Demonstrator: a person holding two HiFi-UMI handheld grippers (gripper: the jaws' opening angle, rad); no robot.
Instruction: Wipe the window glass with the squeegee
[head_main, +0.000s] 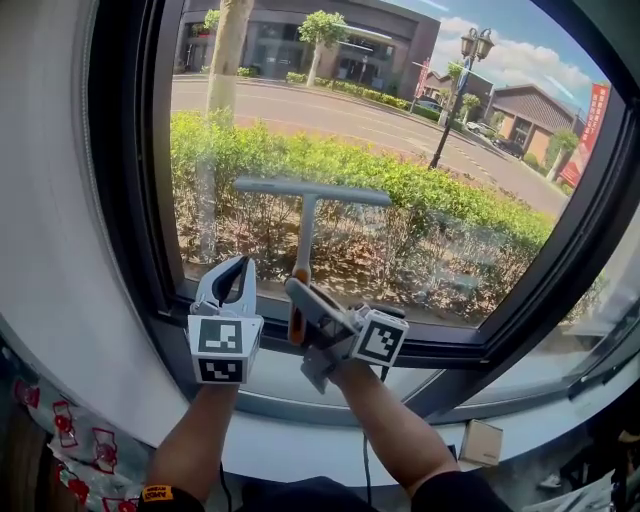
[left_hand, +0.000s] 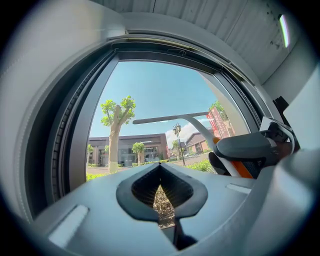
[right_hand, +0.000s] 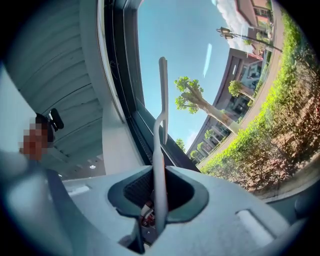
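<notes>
Window glass (head_main: 400, 130) fills most of my view, set in a dark frame (head_main: 135, 200), with a pale wall (head_main: 50, 220) to the left and a light sill (head_main: 290, 455) below. Through the pane I see a road and low buildings under a blue sky. A long green hedge (head_main: 430, 195) runs across the middle, with a tree trunk (head_main: 225, 60) at the upper left and a street lamp (head_main: 470, 45) at the upper right.

A grey T-shaped squeegee (head_main: 306, 225) stands upright before the lower middle of the pane. Its long blade (head_main: 310, 190) lies level at the top, against or just off the glass; I cannot tell which. Its handle runs straight down to an orange grip (head_main: 296, 322) near the bottom rail of the frame.

My right gripper (head_main: 300, 298) is clamped on that handle, one jaw on each side of it, and leans toward the left. My left gripper (head_main: 243, 265) sits just beside it on the left, near the bottom rail and apart from the squeegee. Its jaws are pressed together at the tips with nothing between them.
</notes>
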